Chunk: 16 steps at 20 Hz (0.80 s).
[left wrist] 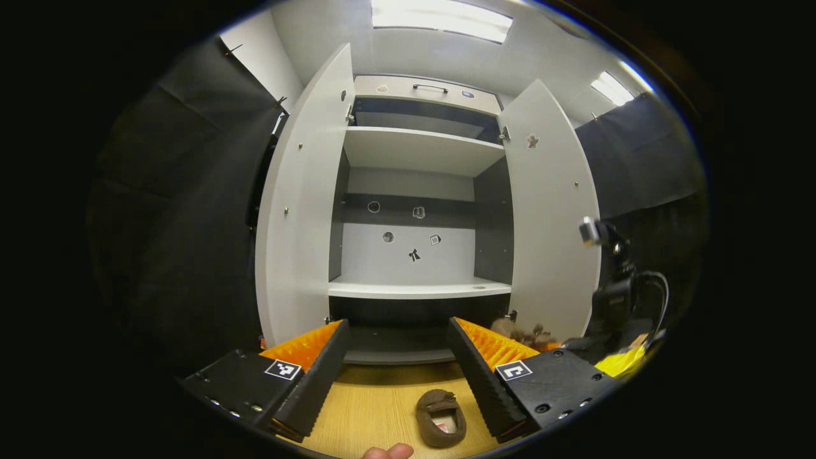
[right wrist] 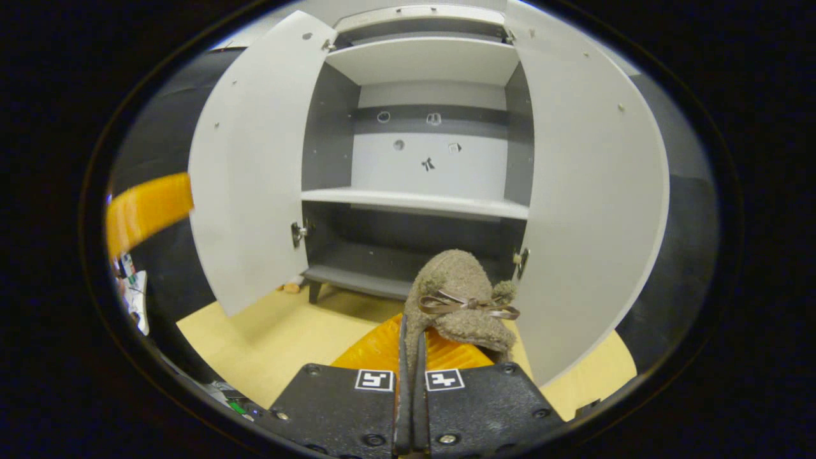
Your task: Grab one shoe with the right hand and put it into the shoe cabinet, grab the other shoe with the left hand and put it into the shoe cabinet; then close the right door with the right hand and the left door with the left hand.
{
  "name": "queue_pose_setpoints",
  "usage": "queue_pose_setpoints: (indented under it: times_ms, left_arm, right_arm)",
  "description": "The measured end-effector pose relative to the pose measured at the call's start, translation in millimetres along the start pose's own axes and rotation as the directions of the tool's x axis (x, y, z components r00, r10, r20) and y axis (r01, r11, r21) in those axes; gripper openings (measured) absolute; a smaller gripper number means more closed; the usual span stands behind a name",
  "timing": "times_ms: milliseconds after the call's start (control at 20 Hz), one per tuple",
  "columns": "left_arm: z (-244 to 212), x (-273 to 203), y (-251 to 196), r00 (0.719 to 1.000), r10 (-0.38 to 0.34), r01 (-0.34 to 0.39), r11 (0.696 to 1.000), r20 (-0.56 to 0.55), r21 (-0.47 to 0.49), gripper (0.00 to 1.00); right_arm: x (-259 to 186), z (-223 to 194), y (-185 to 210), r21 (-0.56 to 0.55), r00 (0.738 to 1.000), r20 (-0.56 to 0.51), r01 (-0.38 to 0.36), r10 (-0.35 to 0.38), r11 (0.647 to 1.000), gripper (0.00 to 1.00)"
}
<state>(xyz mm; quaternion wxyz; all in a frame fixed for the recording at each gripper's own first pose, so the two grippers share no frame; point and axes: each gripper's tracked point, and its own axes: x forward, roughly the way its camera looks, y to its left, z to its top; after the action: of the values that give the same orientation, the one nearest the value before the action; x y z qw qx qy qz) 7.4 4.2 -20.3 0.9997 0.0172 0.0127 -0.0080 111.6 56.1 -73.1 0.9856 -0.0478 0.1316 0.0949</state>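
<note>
- In the left gripper view, the left gripper hangs above a wooden floor with its two fingers spread wide apart and nothing between them.
- A brown shoe lies on that floor, between the two fingers and closer to the one on the view's right; it touches neither finger.
- A fingertip of the person shows at the bottom edge of this view.
- Straight ahead stands the shoe cabinet with both doors swung open: the left door and the right door.
- Inside it, the middle shelf is bare, and small stickers dot the back panel.
- To the view's right, beside the right door, part of the right gripper shows with a fuzzy brown bit just left of it; its grip cannot be told from here.
- In the right gripper view, the right gripper has its fingers pressed almost together, pinching the edge of the other shoe.
- This other shoe is fuzzy and brown with a ribbon bow; it is held up in the air in front of the cabinet's lower shelf, near the lower corner of the right door.
- An orange blurred shape crosses the left edge of this view.
</note>
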Motion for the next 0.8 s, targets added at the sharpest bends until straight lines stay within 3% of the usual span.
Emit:
queue_pose_setpoints:
  times_ms: [300,550,800]
  left_arm:
    - [-0.5,-3.0,-8.0,1.0,0.01,-0.01,1.0,0.007,0.0,0.95]
    - [3.3,-4.1,-10.6,1.0,0.008,-0.008,1.0,0.018,0.005,0.95]
    - [4.0,-2.2,-9.5,0.999,0.02,-0.02,1.0,0.025,0.0,0.95]
  right_arm:
    - [15.8,108.8,11.2,0.051,0.994,0.066,-0.091,0.088,0.994,0.05]
    - [88.9,182.0,-10.6,-0.07,0.998,0.055,-0.015,0.019,0.997,0.04]
    - [184.6,194.2,-26.0,-0.086,0.994,-0.106,0.021,-0.03,0.996,0.05]
